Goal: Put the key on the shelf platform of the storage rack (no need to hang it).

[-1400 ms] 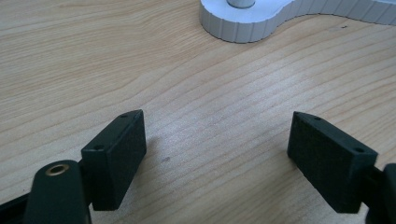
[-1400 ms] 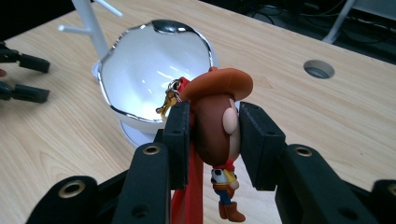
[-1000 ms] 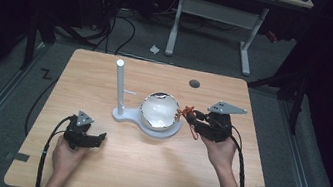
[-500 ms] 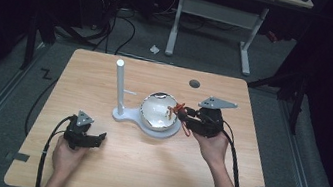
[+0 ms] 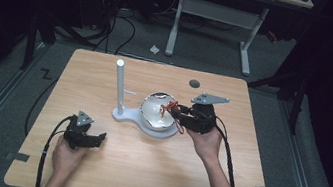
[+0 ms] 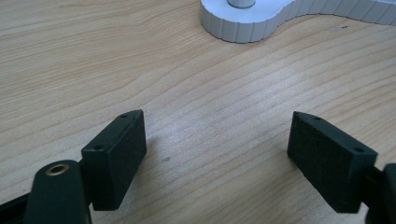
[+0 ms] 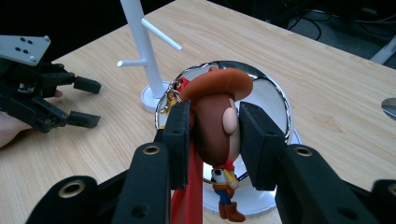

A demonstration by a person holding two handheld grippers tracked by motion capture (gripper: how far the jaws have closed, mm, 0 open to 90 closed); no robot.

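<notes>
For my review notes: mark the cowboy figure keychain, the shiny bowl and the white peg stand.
cowboy figure keychain (image 7: 215, 126), right gripper view, on its head between the pads.
shiny bowl (image 7: 273, 100), right gripper view, on the inner wall right of the figure.
white peg stand (image 5: 119, 86), high view, on the upright post.

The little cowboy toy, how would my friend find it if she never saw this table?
Start at the wooden table and find the white stand with the shiny silver bowl at its foot. Over that bowl, the right tool squeezes the cowboy toy by its head. Nothing else there has a big brown hat, a red strap or tiny boots.
</notes>
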